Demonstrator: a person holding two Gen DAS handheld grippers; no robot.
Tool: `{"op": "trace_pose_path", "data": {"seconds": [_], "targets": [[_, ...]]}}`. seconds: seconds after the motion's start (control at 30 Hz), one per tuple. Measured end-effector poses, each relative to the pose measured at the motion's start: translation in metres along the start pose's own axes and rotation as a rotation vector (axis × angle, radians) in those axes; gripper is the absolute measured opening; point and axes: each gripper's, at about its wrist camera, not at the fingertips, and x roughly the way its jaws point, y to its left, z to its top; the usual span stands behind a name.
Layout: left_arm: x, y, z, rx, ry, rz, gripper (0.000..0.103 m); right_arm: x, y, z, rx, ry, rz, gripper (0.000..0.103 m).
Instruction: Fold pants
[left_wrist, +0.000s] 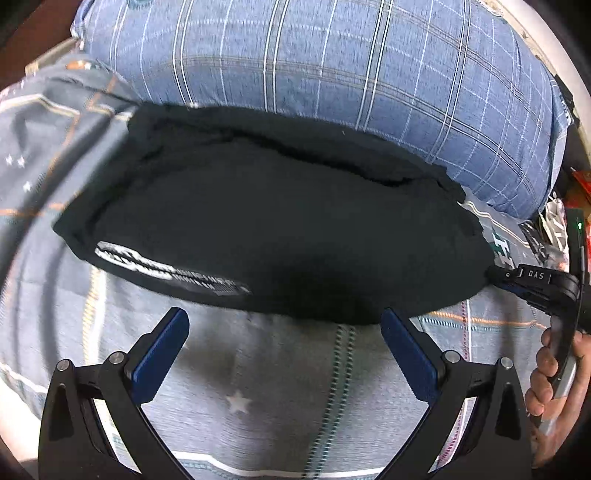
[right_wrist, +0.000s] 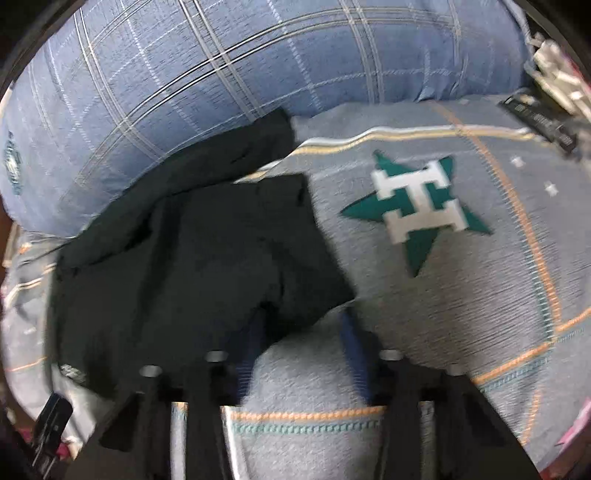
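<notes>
At the far left of the left wrist view, a grey bedspread with small white stars and orange lines is spread over the bed. On it the black pants are laid in a folded bundle, with a white printed strip seen near their left front edge. Behind the pants a blue checked pillow is propped, and the back edge of the pants is pressed against it.

In front, the left gripper is held just short of the near edge of the pants — its blue fingers are spread wide apart and nothing is gripped between them. At the right edge of the same view the right gripper is seen reaching the right end of the pants, with the person's right hand wrapped round its handle.

In the right wrist view, blurred by motion, the pants are seen at the left, with the pillow behind them. The right gripper is released: its fingers are set apart, the left one lost from sight where the corner of the pants lies over it, so touch cannot be judged. Further right, a green star bearing a white letter H is printed on the bedspread.
</notes>
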Motion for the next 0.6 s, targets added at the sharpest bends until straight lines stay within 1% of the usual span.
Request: {"op": "trace_pose_path", "data": {"seconds": [0.1, 0.17, 0.27, 0.33, 0.43, 0.47, 0.53, 0.57, 0.6], "targets": [[0.008, -0.004, 0.0, 0.008, 0.025, 0.008, 0.103, -0.009, 0.004, -0.003, -0.015, -0.02, 0.011, 0.014], [0.01, -0.003, 0.002, -0.009, 0.031, 0.006, 0.103, -0.019, 0.005, -0.005, -0.038, -0.043, 0.021, 0.013], [0.007, -0.002, 0.006, -0.045, 0.029, -0.022, 0.103, -0.041, 0.002, -0.015, -0.053, -0.064, 0.044, 0.013], [0.005, -0.003, 0.007, -0.051, 0.028, -0.015, 0.103, -0.053, -0.001, -0.024, -0.057, -0.065, 0.057, 0.013], [0.01, -0.005, 0.005, -0.059, 0.045, -0.022, 0.103, -0.051, -0.009, -0.034, -0.058, -0.033, 0.043, 0.013], [0.011, -0.005, 0.004, -0.06, 0.053, -0.022, 0.103, -0.041, -0.012, -0.036, -0.051, 0.001, 0.03, 0.013], [0.014, -0.005, 0.003, -0.068, 0.066, -0.018, 0.103, -0.022, -0.017, -0.037, -0.031, 0.059, 0.036, 0.014], [0.014, -0.005, 0.003, -0.071, 0.067, -0.02, 0.103, -0.017, -0.019, -0.036, -0.019, 0.069, 0.037, 0.014], [0.014, -0.005, 0.004, -0.076, 0.067, -0.024, 0.103, -0.017, -0.019, -0.035, -0.013, 0.06, 0.04, 0.014]]}}
